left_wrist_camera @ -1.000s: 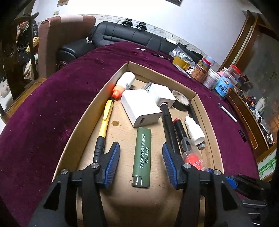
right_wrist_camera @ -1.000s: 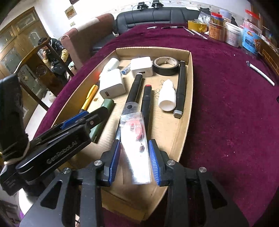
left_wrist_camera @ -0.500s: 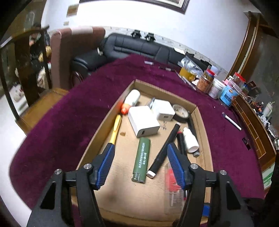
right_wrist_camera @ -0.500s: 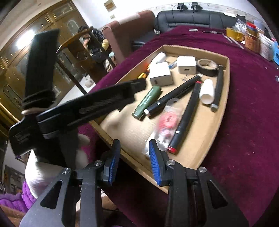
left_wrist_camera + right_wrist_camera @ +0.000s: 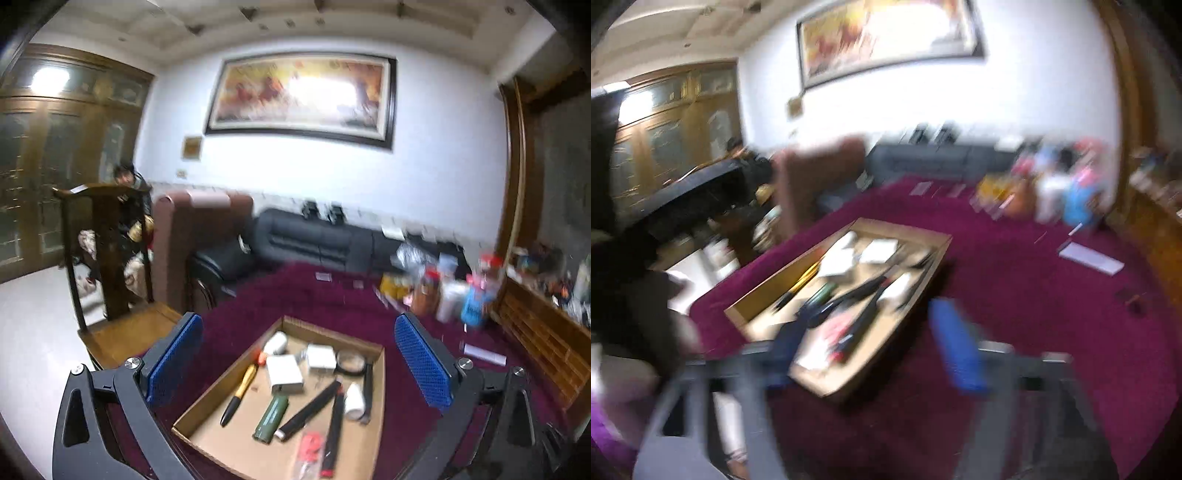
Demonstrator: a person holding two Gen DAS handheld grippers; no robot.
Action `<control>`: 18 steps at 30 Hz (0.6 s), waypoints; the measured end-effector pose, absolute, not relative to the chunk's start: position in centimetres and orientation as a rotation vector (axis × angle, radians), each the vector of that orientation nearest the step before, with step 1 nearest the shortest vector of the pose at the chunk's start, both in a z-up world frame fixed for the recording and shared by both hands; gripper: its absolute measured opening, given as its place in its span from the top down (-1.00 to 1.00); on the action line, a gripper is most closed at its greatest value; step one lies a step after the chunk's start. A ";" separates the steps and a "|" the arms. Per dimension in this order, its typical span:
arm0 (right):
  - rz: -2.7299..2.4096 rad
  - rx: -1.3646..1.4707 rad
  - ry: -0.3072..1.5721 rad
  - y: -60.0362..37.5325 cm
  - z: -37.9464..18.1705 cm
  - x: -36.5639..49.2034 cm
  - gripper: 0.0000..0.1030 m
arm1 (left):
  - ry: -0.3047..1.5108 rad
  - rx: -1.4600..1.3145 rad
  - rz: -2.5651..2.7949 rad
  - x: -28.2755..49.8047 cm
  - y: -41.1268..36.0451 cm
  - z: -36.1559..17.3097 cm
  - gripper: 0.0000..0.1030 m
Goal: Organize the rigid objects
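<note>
wall: framed painting [image 5: 301,98] | back: black sofa [image 5: 317,240] – brown armchair [image 5: 199,243] | left: wooden chair [image 5: 107,266] | bench [image 5: 325,299] far edge: jars [image 5: 450,295], blurred

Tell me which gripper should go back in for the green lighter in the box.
Left, probably. The left gripper stands open, empty and squarely facing the cardboard box, with the green lighter near its centre line. The right gripper, also open and empty, views the box off to one side, heavily blurred.
</note>
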State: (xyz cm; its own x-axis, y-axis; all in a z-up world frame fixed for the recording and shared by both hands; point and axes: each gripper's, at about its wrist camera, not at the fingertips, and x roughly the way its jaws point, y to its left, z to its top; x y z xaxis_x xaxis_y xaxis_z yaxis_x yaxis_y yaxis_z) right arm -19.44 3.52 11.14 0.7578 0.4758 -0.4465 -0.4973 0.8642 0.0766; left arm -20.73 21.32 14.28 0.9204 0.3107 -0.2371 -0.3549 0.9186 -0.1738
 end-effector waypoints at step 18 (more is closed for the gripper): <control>0.373 0.046 0.523 -2.5 7.9 -18.1 -0.84 | 0.526 -0.099 0.327 -16.3 14.4 12.0 -0.98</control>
State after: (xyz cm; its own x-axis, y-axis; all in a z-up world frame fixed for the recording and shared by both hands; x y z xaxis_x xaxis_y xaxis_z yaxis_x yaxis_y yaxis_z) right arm -18.12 -2.49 7.86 0.8006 0.3593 -0.4795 -0.3359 0.9318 0.1374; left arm -16.26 14.43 11.95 0.8145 0.2805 -0.5079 -0.3308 0.9437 -0.0092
